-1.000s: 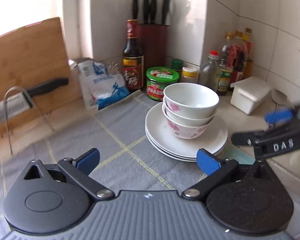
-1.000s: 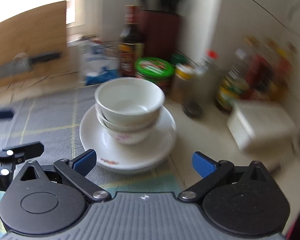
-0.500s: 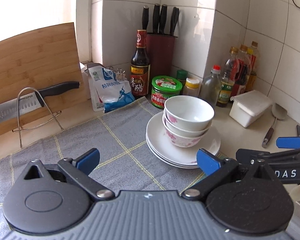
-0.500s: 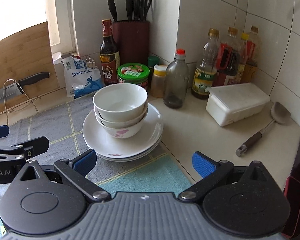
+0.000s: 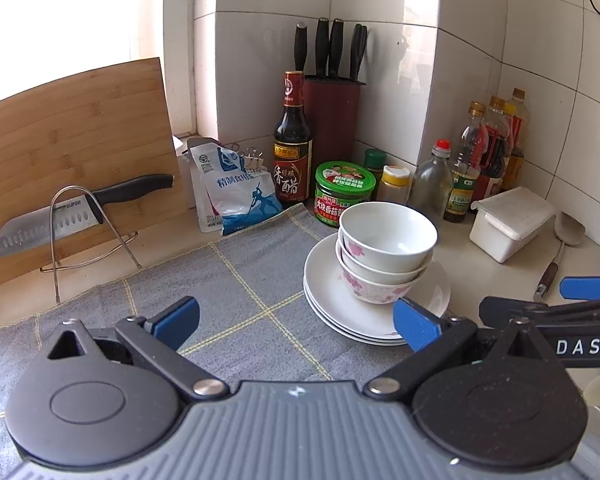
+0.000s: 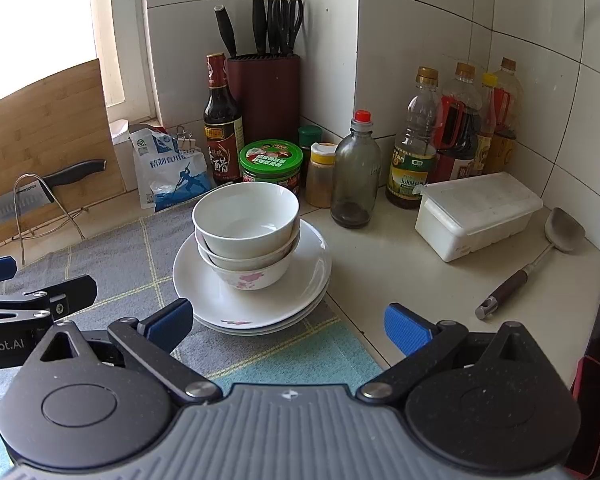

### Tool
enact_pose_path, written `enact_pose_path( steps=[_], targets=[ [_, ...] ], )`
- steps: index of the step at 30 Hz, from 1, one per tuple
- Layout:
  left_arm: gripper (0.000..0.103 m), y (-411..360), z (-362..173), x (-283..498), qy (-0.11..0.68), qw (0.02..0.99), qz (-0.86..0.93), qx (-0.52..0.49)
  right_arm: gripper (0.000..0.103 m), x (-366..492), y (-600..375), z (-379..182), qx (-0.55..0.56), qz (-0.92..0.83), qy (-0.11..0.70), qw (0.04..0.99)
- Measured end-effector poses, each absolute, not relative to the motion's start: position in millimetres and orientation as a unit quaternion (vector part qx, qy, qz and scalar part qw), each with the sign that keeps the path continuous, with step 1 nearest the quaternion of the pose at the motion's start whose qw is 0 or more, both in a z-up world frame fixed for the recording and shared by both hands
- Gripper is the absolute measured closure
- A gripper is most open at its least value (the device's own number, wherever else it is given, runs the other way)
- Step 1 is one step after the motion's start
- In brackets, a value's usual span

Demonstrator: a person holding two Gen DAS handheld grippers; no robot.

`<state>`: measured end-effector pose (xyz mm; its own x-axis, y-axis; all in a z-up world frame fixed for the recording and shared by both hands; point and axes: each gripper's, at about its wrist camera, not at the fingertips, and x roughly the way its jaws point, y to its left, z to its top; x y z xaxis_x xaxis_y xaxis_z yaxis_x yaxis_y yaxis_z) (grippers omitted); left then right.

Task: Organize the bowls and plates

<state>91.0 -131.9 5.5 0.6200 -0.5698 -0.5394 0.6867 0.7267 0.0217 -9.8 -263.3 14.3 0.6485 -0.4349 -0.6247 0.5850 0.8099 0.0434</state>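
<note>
Grey woven cloth [image 5: 236,292] with thin yellow grid lines is covering the left part of a pale stone counter [image 6: 396,256], and glossy white wall tiles [image 6: 420,40] are closing in the back corner. A stack of plates [image 6: 256,300], white and shallow, is sitting at the cloth's right edge, where it meets the bare counter. The bowls [image 6: 246,236], 3 of them as far as the rims show, are nesting upright on the top plate; the lowest is carrying pink flower prints, the top one is plain and glazed.

The left gripper [image 5: 296,320] is hanging above the cloth with its blue ribbed pads spread wide and nothing between them. The right gripper [image 6: 288,326] is hanging just in front of the plates, equally wide apart and equally bare. Neither is touching the crockery.

Behind the stack a green-lidded jar [image 6: 271,162] is standing, with a dark vinegar bottle [image 6: 222,120] and a maroon knife block [image 6: 266,96] further into the corner. A salt bag [image 5: 236,192] is leaning near a bamboo cutting board [image 5: 72,152], and a cleaver [image 5: 60,220] is resting in a wire stand against it. Along the right wall oil bottles [image 6: 456,128] are clustering behind a white lidded box [image 6: 476,216], and a smoky glass bottle [image 6: 356,168] with a red cap is standing just right of the plates. A ladle [image 6: 540,252] is lying flat near the counter's right edge
</note>
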Motion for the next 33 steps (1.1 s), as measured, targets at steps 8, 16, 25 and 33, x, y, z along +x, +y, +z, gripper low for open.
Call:
enact_pose_path(
  steps=[8,16,25,33],
  targets=[
    [0.001,-132.6,6.0,90.9,0.259,0.891,-0.354,0.117,0.000,-11.9,-262.3,15.8,0.119,-0.287,0.301,0.902],
    [0.001,-133.4,7.7,91.8,0.260,0.891,-0.353,0.116,0.000,-11.5,-262.6,17.8,0.118,-0.290,0.298,0.902],
    [0.001,-135.0,8.7,90.8,0.257,0.893,-0.350,0.119,0.000,-11.5,-262.8,17.8,0.120,-0.292,0.297,0.901],
    [0.001,-135.6,9.1,90.9,0.256,0.894,-0.348,0.118,0.000,-11.2,-261.9,18.5,0.118,-0.295,0.295,0.901]
  ],
)
